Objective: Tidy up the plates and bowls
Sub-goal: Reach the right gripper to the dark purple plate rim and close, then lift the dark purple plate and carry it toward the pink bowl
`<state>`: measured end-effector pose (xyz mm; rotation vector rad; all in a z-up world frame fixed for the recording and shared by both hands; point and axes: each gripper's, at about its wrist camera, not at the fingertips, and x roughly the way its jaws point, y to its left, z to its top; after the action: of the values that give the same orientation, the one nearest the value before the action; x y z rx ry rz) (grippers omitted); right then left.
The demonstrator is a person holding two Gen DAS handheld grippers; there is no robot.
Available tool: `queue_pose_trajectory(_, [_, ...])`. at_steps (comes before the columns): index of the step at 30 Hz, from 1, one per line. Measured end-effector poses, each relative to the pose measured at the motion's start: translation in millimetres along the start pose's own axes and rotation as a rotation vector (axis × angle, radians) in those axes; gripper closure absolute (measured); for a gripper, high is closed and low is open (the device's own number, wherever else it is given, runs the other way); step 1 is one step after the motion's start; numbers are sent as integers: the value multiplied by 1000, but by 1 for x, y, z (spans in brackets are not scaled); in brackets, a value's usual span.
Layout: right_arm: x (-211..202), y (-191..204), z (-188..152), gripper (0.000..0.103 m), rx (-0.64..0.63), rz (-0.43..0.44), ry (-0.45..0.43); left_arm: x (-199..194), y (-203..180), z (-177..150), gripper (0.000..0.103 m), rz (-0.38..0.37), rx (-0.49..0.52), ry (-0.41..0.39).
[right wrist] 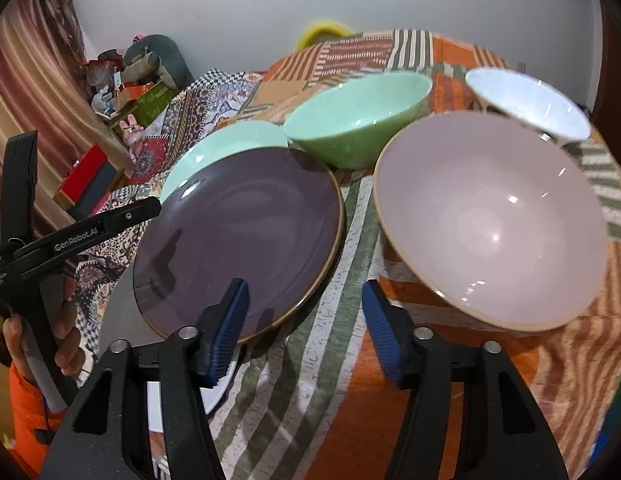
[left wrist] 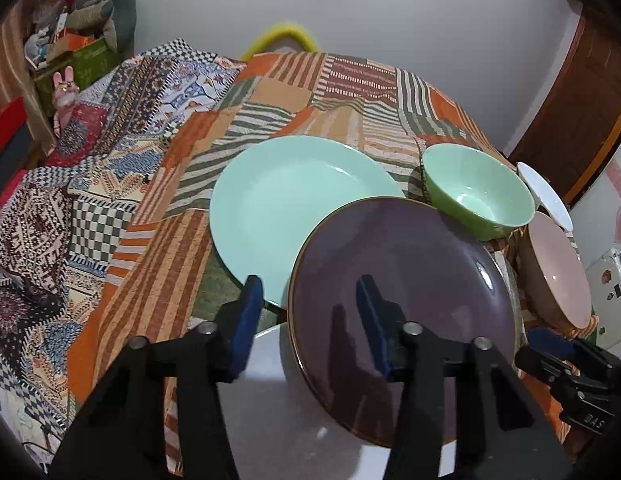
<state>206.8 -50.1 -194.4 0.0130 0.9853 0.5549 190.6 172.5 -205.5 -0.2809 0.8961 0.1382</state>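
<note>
A dark purple plate (left wrist: pixel 402 280) lies on a white plate (left wrist: pixel 266 360) and overlaps a mint plate (left wrist: pixel 278 208) on the patchwork cloth. My left gripper (left wrist: pixel 310 312) hovers open over the purple plate's left rim, one finger outside the rim and one above the plate. In the right wrist view my right gripper (right wrist: pixel 304 316) is open above the purple plate's (right wrist: pixel 238 232) right rim and the striped cloth, pressing on nothing. To its right a pink bowl (right wrist: pixel 490 220) sits tilted. A green bowl (right wrist: pixel 350 120) and a white bowl (right wrist: pixel 526 104) stand behind.
The cloth-covered table (left wrist: pixel 270 92) drops away at the left, toward a heap of boxes and toys (left wrist: pixel 78 40). A hand (right wrist: pixel 66 344) in an orange sleeve grips the left tool at the left edge. A brown door (left wrist: pixel 582 112) stands at the right.
</note>
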Motion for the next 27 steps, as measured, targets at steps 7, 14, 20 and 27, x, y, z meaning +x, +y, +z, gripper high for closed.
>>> queue_pose_trajectory(7, [12, -2, 5, 64, 27, 4, 26, 16, 6, 4, 65, -29, -19, 23])
queue_pose_trajectory(14, [21, -1, 9, 72, 17, -21, 35, 30, 10, 8, 71, -46, -28, 49])
queue_pose_trajectory(20, [23, -3, 11, 78, 17, -32, 38, 39, 10, 8, 73, -81, -36, 71])
queue_pose_trajectory(27, [26, -6, 14, 78, 32, -23, 57, 38, 5, 6, 74, -84, 4, 79])
